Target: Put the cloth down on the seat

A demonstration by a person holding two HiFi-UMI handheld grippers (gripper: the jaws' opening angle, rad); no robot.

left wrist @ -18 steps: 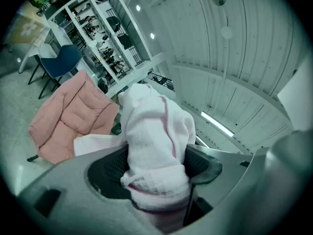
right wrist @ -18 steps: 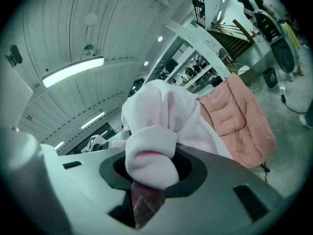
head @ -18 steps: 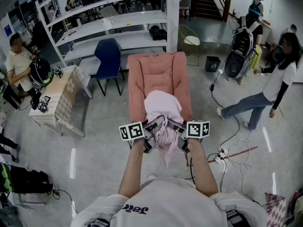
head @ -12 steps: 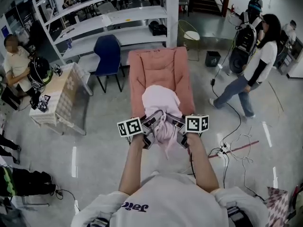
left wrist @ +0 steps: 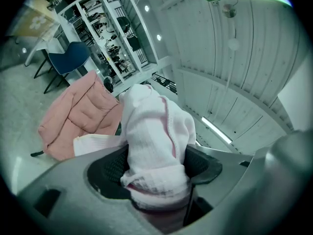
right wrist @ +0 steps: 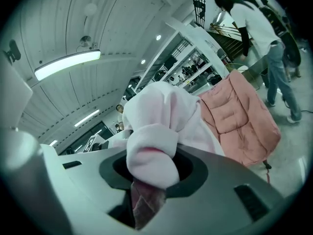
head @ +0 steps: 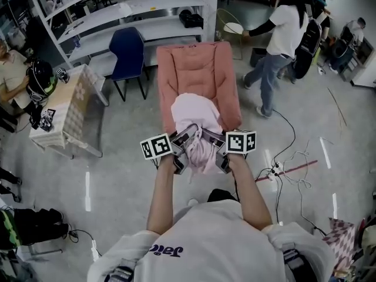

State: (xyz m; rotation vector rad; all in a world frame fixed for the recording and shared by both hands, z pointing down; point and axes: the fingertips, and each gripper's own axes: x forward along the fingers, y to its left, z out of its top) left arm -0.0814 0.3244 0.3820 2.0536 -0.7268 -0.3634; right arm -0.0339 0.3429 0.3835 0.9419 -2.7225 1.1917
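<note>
Cloth: The pale pink cloth (head: 197, 122) is hanging in a soft bunch between the two tools.
Where the cloth is: It is sitting over the near end of the seat, and its low end is dangling just in front of the seat. I cannot tell if its far part is touching the seat or only floating above it.
Seat: The pink padded seat (head: 197, 69) is standing on the floor, and most of its cushion is showing bare.
Left tool: The left tool (left wrist: 156, 170) is pinching a thick fold of the cloth. Its jaws are standing wide because the fold is so fat, but both are pressing on it.
Right tool: The right tool (right wrist: 151, 173) is squeezing another rolled-up bit of the cloth, with its jaws closer together.
Tools and seat: Both tools are staying side by side at the near end of the seat.
Done so far: The cloth is being carried, and it is looking lined up with the middle of the seat.
Left to do: The cloth is not lying down yet. I think the tools are going to need to go lower over the seat, then let go so it rests there.
Watch out: The dangling end is hanging off the near side of the seat, so it might pull the cloth to the floor.
Near the seat: A blue chair (head: 128, 51) is standing just to its left, and a person (head: 276, 46) is walking past on its right.
</note>
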